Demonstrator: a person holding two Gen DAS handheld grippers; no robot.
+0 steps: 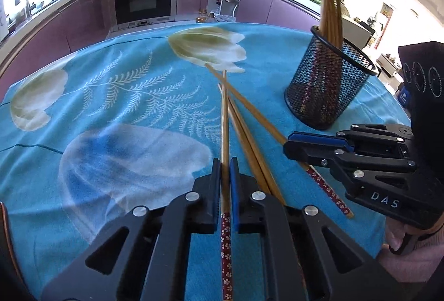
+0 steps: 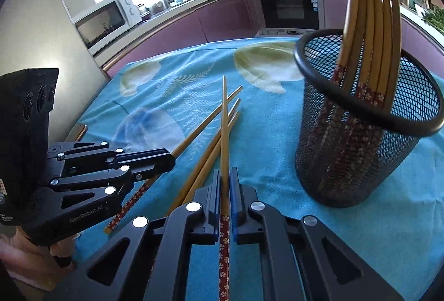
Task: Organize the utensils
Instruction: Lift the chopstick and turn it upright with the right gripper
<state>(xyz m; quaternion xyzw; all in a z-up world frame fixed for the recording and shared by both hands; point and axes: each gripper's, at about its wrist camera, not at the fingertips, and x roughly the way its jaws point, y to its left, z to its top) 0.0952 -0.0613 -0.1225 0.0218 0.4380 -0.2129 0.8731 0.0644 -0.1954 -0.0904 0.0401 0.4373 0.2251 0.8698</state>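
**Each gripper pinches a chopstick beside the mesh holder**

The left gripper has its two black fingers with blue pads pressed onto one bamboo chopstick with a red flowered handle. The stick runs straight forward between the jaws, its tip pointing to the far side of the table. In the same way, the right gripper clamps a second bamboo chopstick with a red flowered handle, which also points away from the camera.

Three more loose bamboo chopsticks lie on the blue cloth with pale leaf and flower print, crossing under the held sticks near the grippers. One of them passes beneath the right gripper in the left wrist view, its red patterned end nearest the table's near edge.

The black wire-mesh cylinder holder stands upright on the cloth, to the right of the loose sticks and a little farther away. Inside it, a bundle of bamboo chopsticks stands handle-down, leaning against the rim.
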